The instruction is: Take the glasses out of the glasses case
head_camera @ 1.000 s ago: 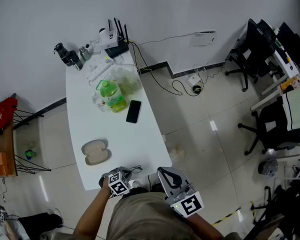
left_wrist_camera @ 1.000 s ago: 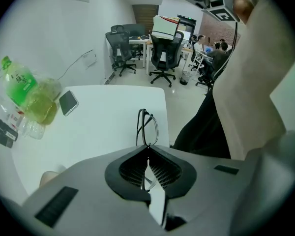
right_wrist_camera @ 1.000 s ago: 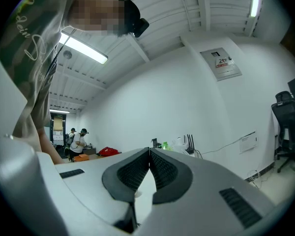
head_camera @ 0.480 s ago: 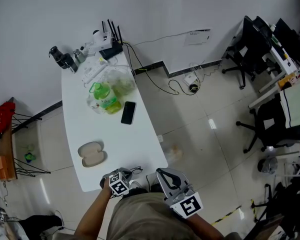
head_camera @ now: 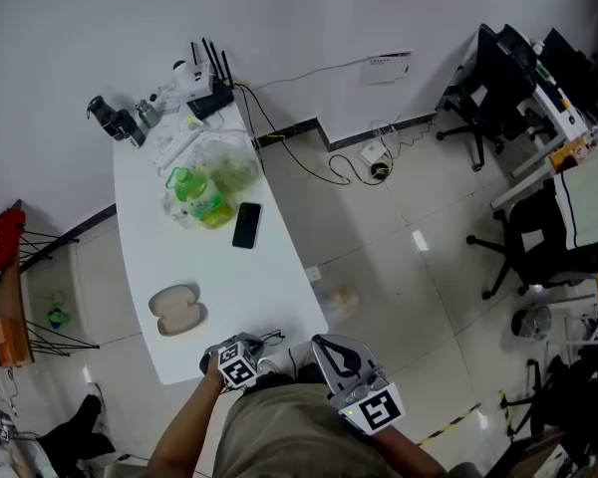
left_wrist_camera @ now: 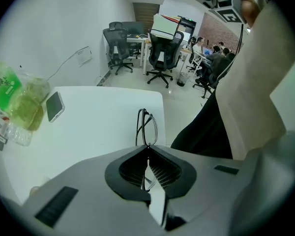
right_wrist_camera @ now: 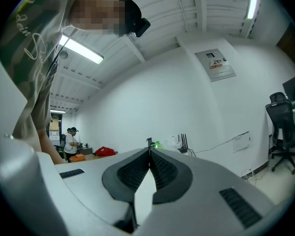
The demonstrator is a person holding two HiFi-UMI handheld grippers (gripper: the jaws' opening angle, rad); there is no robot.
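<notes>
A tan glasses case (head_camera: 175, 310) lies open on the white table (head_camera: 269, 287), left of my grippers. My left gripper (head_camera: 251, 347) hovers at the table's near edge, shut on thin black glasses (head_camera: 270, 338). In the left gripper view the folded glasses (left_wrist_camera: 146, 127) stick out forward from between the closed jaws of that gripper (left_wrist_camera: 147, 147), above the table top (left_wrist_camera: 98, 127). My right gripper (head_camera: 324, 344) is held off the table's near right corner. Its jaws meet with nothing between them in the right gripper view (right_wrist_camera: 150, 150).
A black phone (head_camera: 245, 225) lies mid-table, also seen in the left gripper view (left_wrist_camera: 54, 106). Behind it stands a green bottle (head_camera: 194, 197) among plastic bags, then a router (head_camera: 204, 76) and camera gear (head_camera: 110, 118). Cables (head_camera: 349, 162) run on the floor; office chairs (head_camera: 518, 242) stand right.
The head view has drifted, so the table and case sit a little further left and up in the picture. Both grippers keep their places; the left one still holds the glasses.
</notes>
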